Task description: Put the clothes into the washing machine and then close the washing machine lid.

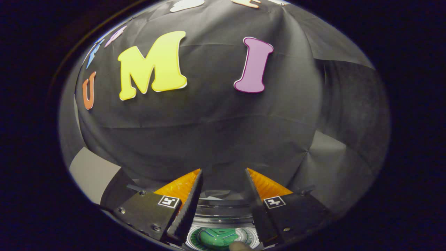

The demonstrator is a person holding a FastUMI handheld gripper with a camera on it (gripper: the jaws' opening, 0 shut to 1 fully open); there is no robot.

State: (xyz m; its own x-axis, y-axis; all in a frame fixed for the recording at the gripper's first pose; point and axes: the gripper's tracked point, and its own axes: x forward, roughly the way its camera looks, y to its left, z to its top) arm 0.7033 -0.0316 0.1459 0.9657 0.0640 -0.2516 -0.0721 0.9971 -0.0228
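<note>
Between the spread fingers of the gripper [223, 174], holding nothing: washing machine [219, 235], near and low, round green-centred top with clear rim; clothes unseen; gripper raised toward the booth wall, probably between steps.

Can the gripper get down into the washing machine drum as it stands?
Probably yes. The gripper is open and holds nothing, and the washing machine drum lies open between and below its fingers, with no lid across it.
</note>
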